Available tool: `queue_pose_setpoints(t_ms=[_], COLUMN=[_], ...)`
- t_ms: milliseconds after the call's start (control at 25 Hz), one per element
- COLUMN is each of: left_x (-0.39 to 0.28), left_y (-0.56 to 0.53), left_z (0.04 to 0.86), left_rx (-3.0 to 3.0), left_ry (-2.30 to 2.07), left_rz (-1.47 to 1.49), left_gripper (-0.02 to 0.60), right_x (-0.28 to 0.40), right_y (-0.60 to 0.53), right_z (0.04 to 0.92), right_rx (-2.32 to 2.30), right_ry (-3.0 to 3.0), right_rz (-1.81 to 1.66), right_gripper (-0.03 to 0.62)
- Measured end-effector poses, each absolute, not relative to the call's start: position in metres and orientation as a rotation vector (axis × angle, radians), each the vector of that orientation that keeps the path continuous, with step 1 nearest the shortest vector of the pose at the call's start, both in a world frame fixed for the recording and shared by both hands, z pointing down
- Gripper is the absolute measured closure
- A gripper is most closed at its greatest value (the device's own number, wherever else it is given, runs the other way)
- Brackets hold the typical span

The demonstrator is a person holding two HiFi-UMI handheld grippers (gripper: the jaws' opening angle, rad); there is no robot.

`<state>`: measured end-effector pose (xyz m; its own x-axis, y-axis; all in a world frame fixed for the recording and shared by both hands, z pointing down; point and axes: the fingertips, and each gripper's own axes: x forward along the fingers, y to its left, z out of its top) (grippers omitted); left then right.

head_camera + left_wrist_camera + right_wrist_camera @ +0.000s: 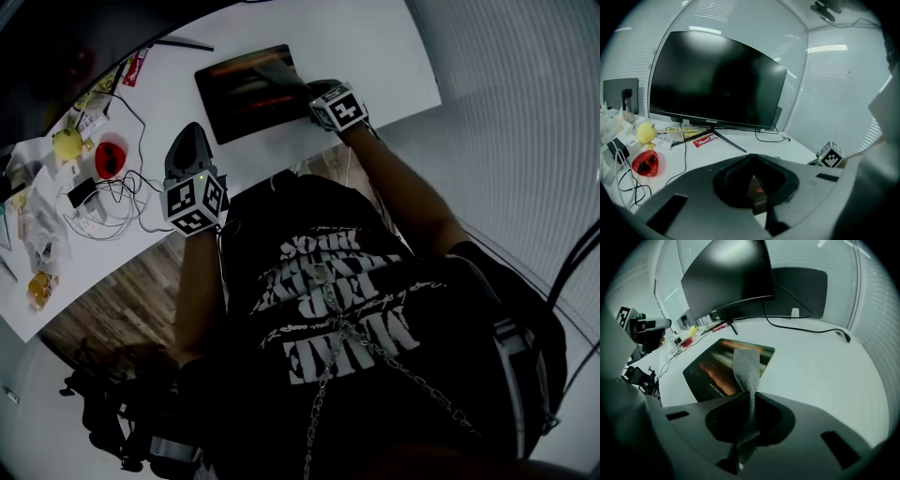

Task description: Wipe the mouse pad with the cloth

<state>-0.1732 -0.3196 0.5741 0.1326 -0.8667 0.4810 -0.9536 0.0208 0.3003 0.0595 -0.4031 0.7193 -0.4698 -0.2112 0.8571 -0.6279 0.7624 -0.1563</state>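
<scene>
A dark mouse pad [246, 92] [710, 373] with orange streaks lies on the white desk [375, 56]. A grey cloth [275, 69] [746, 367] trails from my right gripper [312, 94] [752, 397] out onto the pad's right half. That gripper is shut on the cloth's near end and points steeply down at the pad's near right corner. My left gripper [190, 150] [751, 158] hovers over the desk to the left of the pad. Its jaws meet at the tips with nothing between them.
A black monitor [717, 79] on a tripod foot stands at the back of the desk. A red object [645, 163], a yellow fruit [646, 132], packets and tangled white cables [112, 202] crowd the left end. A black cable [806, 326] runs behind the pad.
</scene>
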Motion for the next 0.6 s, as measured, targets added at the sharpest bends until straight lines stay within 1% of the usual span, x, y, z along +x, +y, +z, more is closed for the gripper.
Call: queue_pose_setpoints(t_ms=[120,280,400,480,600], left_x=[-0.174,-0.177,-0.171,-0.167,-0.161], left_y=[-0.308,-0.296,-0.29,-0.288,-0.283], left_z=[0.575,0.579,0.58,0.581,0.583], left_rx=[1.838,1.795,1.787,1.788,1.787], left_ry=[-1.761,-1.785,-1.787,-1.786,-1.784], left_rz=[0.196,0.191,0.196,0.201,0.209], left_gripper=[0.575,0.575,0.575,0.575,0.575], right_x=[0.045,-0.03,-0.067,-0.076,-0.07], right_y=[-0.388,-0.329,-0.287,-0.275,-0.276], right_z=[0.711,0.7,0.705,0.712,0.718], right_rx=[0.601,0.331,0.159,0.114,0.121], right_ry=[-2.071,-2.174,-2.176,-2.167,-2.166], right_rz=[0.612,0.618,0.559,0.543,0.594], right_gripper=[0.574,0.574,0.574,0.574,0.575])
